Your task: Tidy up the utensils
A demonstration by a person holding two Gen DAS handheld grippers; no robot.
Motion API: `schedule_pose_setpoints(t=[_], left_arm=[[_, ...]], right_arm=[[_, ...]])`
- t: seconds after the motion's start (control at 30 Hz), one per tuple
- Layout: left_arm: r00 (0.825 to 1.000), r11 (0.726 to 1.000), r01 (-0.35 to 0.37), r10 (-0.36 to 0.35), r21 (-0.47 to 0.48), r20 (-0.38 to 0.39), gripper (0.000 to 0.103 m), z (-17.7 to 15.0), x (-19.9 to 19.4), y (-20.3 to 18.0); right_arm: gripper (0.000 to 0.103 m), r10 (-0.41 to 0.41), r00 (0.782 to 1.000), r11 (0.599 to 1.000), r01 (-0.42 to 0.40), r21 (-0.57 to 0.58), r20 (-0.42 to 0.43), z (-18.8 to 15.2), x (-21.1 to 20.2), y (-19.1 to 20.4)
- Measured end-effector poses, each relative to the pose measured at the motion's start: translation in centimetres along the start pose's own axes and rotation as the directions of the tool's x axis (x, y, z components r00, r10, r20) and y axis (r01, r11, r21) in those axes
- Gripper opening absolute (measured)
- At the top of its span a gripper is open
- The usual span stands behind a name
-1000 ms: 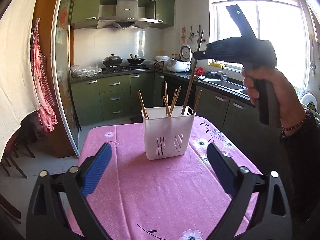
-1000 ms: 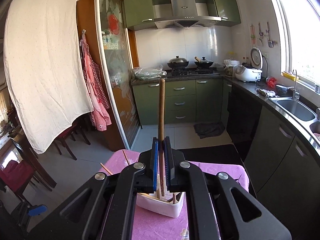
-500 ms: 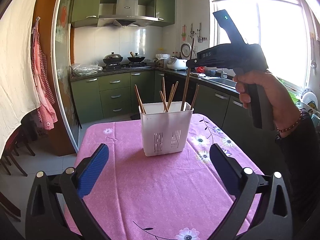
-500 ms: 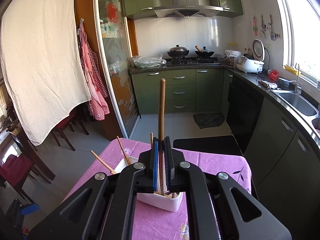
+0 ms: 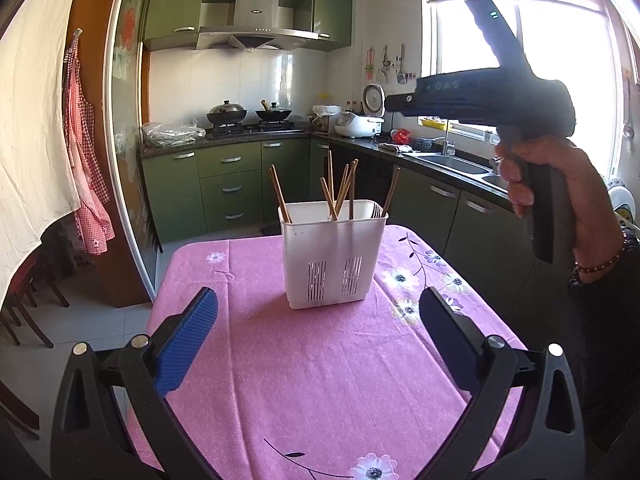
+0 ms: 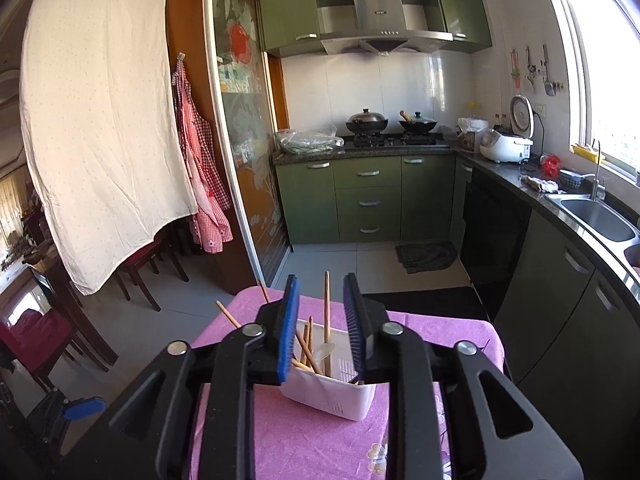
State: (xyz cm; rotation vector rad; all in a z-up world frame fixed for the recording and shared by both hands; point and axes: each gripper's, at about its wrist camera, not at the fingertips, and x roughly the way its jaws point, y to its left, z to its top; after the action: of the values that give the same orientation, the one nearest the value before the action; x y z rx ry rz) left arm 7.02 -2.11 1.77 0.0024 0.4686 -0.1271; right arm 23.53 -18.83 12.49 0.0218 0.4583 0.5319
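right tongs (image 6: 322, 320) opening above the white holder (image 6: 332, 394) on the table (image 6: 320, 440), let go of the chopstick (image 6: 327, 320), now standing inside with the others; left tongs (image 5: 318, 344) spread wide, empty.

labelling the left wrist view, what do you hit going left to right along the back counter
plastic bag → lidded wok → second wok → rice cooker → sink
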Motion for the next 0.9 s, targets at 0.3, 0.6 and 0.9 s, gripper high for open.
schedule_pose_setpoints(t=[0.3,0.6,0.9], left_arm=[[1.0,1.0,-0.006,0.006,-0.008,-0.011,0.096,-0.6,0.1,0.3],[1.0,1.0,-0.015,0.015,-0.009,-0.005,0.096,-1.7,-1.4,-0.1],[0.999,0.999,-0.032,0.033,-0.028,0.003,0.096,-2.7,-3.1,0.2]], right_arm=[[0.097,-0.051,0.992,0.999,0.053,-0.01,0.119,-8.4,-9.4,0.6],[0.098,-0.113,0.989,0.993,0.114,-0.007,0.098,-17.2,-14.1,2.2],[0.098,-0.133,0.984,0.991,0.135,-0.01,0.116,-19.0,-15.4,4.2]])
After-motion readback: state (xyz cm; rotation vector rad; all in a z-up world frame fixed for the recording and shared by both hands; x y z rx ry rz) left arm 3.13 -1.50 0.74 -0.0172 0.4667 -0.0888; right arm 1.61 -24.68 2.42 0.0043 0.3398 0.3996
